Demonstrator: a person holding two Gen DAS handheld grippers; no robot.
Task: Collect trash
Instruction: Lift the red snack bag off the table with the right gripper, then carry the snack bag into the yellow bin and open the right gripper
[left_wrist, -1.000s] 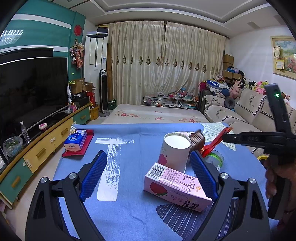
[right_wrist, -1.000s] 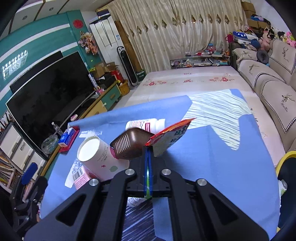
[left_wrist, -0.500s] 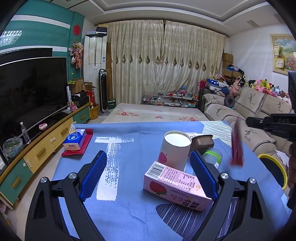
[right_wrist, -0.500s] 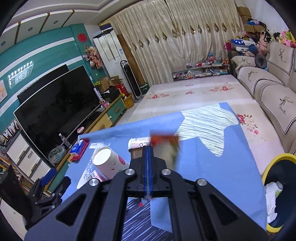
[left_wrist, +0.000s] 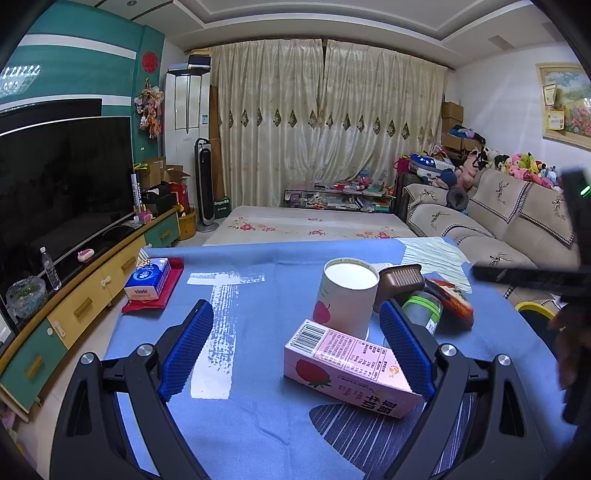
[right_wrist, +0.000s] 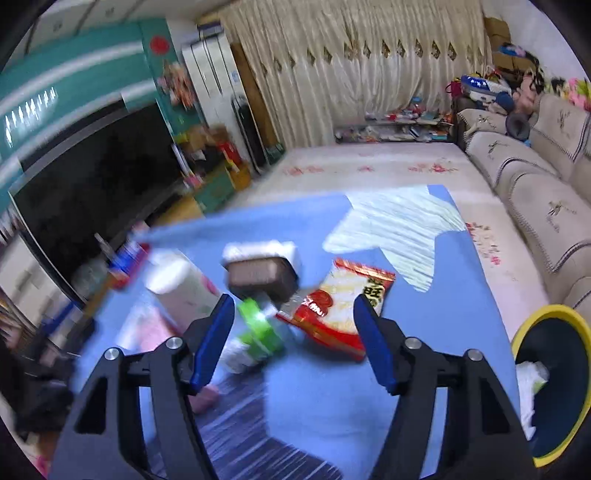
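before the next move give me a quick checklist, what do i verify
1. Right gripper fingers opening, nothing pinched: ok.
2. Red snack wrapper in the yellow-rimmed bin: not ok, it lies on the blue tablecloth.
3. Left gripper open, empty: ok.
4. Pink milk carton lying within the left fingers' span: ok.
5. Green-capped bottle clear of the wrapper: cannot tell, blurred.

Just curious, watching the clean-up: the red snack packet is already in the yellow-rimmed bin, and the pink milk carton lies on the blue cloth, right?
Not quite. The red snack packet lies on the blue cloth, beside the green-lidded bottle, not in the yellow-rimmed bin; the right wrist view shows it. The pink milk carton does lie on the cloth.
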